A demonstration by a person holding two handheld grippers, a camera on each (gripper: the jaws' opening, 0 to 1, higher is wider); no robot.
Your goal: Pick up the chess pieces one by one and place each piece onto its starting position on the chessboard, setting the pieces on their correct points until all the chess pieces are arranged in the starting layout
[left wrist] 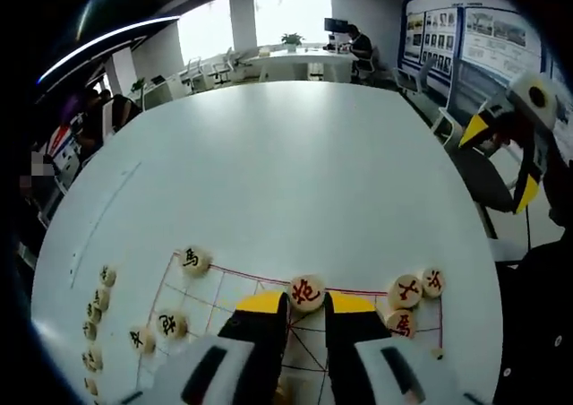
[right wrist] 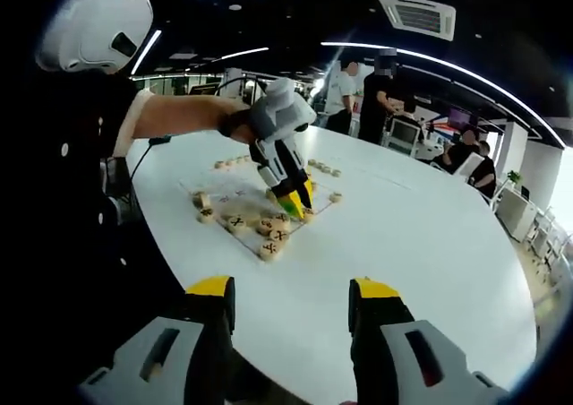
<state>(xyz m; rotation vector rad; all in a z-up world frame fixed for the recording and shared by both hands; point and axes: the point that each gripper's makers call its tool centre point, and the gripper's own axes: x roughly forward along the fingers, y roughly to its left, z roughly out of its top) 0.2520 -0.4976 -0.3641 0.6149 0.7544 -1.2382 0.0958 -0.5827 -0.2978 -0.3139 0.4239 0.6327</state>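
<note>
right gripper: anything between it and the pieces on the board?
Nothing on the table: bare white tabletop lies between the open right gripper and the chessboard. The left gripper is down on the board's near edge among the pieces, so it would crowd a reach there.

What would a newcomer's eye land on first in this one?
The left gripper, yellow-tipped, hangs over the red-lined paper chessboard with a round wooden chess piece marked in red at its tips. In the right gripper view, the right gripper hangs open above the bare round white table, away from the board.
</note>
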